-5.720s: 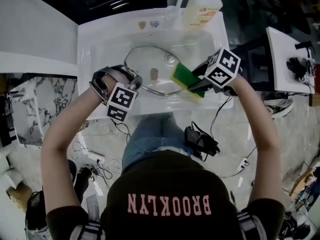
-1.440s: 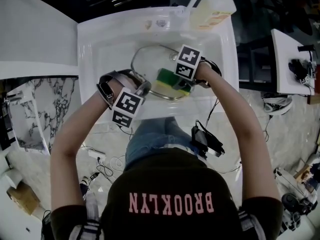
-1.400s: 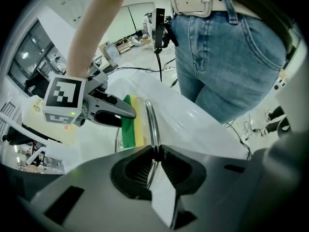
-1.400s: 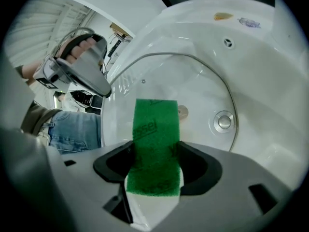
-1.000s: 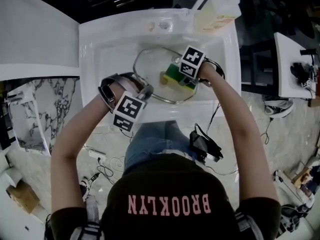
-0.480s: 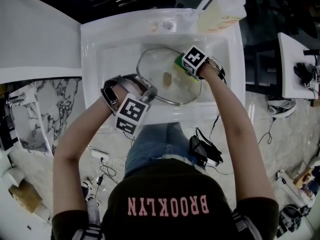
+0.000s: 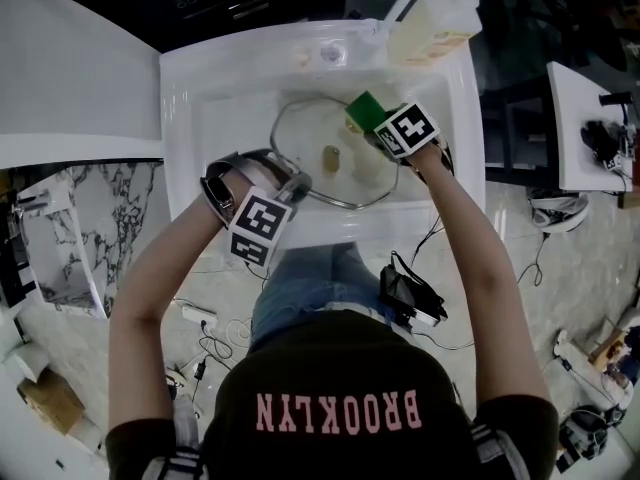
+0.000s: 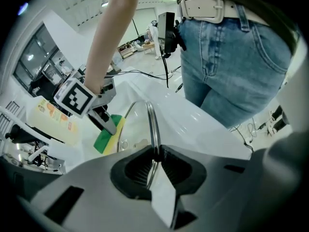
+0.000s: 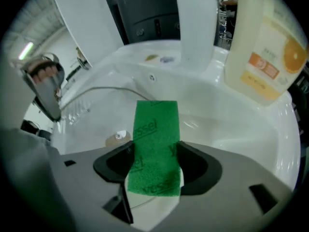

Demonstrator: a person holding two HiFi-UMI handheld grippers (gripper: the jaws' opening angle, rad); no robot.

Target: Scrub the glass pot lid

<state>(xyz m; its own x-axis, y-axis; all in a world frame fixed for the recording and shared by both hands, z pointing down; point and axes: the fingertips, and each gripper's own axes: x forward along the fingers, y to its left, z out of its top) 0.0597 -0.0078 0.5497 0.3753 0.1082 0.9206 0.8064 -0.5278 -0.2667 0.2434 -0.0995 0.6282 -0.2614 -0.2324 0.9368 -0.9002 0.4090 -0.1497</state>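
A round glass pot lid with a metal rim and a small knob stands tilted in the white sink. My left gripper is shut on the lid's near rim. My right gripper is shut on a green and yellow sponge, held at the lid's far right edge. In the right gripper view the sponge's green face fills the space between the jaws, with the knob just to its left. The left gripper view shows the sponge against the lid.
A bottle of dish soap stands at the sink's back right corner beside the white tap. A marble surface lies to the left. Cables and a black device hang at the person's waist.
My right gripper has carried the sponge from the lid's near right across its face to the far right edge. The left gripper has kept its hold on the rim.
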